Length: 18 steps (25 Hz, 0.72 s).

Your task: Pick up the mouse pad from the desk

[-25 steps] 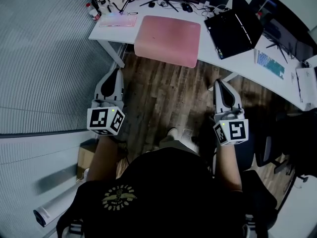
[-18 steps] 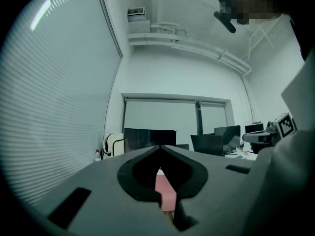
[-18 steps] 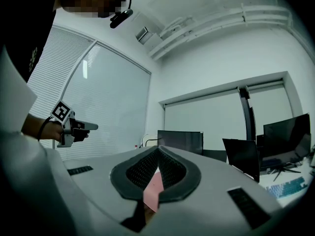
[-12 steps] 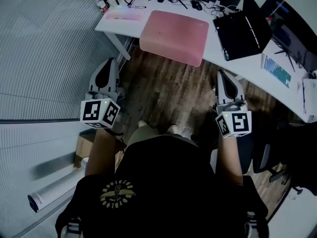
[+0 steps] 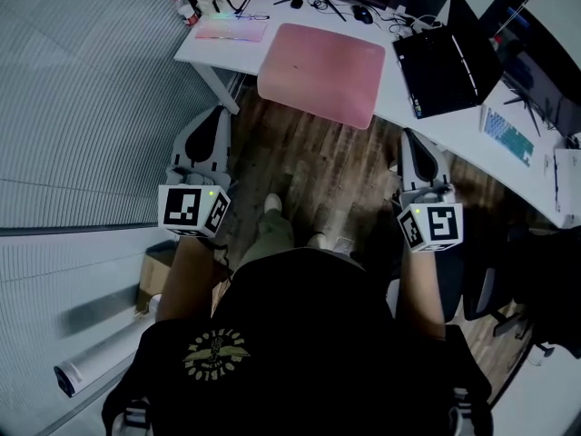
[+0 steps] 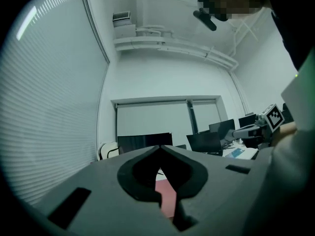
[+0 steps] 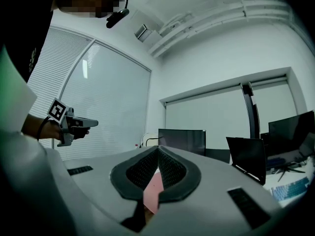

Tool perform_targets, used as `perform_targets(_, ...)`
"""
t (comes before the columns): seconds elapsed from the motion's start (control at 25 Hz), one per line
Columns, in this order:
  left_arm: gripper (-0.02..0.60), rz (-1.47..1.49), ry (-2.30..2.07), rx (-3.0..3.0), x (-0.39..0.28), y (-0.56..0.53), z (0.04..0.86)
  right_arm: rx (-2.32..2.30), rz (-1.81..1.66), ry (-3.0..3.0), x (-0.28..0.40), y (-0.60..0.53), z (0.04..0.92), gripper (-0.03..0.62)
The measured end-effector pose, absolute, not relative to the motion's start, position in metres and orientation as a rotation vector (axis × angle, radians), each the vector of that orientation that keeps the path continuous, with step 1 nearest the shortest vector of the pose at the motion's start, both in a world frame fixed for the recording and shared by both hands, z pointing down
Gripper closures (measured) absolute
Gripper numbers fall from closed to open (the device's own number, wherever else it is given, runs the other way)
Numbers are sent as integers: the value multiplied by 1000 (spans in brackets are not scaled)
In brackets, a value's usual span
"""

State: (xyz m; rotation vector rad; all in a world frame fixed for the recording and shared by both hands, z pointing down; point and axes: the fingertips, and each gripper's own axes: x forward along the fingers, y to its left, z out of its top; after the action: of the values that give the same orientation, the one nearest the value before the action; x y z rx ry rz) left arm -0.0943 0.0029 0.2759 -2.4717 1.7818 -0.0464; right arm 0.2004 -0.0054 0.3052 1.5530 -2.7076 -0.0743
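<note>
The pink mouse pad [image 5: 322,73] lies flat on the white desk [image 5: 399,103], its near edge overhanging the desk's front. Both grippers are held level over the wooden floor, short of the desk and pointing at it. My left gripper [image 5: 217,113] is shut and empty, below and left of the pad's near left corner. My right gripper [image 5: 409,134] is shut and empty too, below the pad's near right corner. In the left gripper view the closed jaws [image 6: 160,148] frame a strip of the pad [image 6: 168,196]. The right gripper view likewise shows the pad [image 7: 152,193] behind shut jaws [image 7: 158,148].
A black laptop [image 5: 449,57] stands open right of the pad. A lit keyboard [image 5: 232,29] lies left of it, a blue keyboard [image 5: 508,122] far right. Monitors and cables line the desk's back. A desk leg [image 5: 216,89], a cardboard box [image 5: 160,276] and an office chair [image 5: 495,280] stand nearby.
The person has stepped toward the desk, one foot now forward. Both shut grippers have drifted a little closer to the desk's front. The pad lies where it was.
</note>
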Motion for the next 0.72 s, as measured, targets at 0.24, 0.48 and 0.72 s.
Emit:
perform_targets(0.24, 575, -63, 1724, -2528, -98, -19, 282, 1568, -66, -2690, 187, -18, 307, 592)
perform_targets(0.48, 575, -34, 1717, -2549, -116, -46, 280, 1594, -99, -2672, 171, -36, 301, 592)
perform_targets(0.72, 575, -39, 1681, -2576, -127, -72, 281, 1634, -99, -2640, 162, -55, 298, 593)
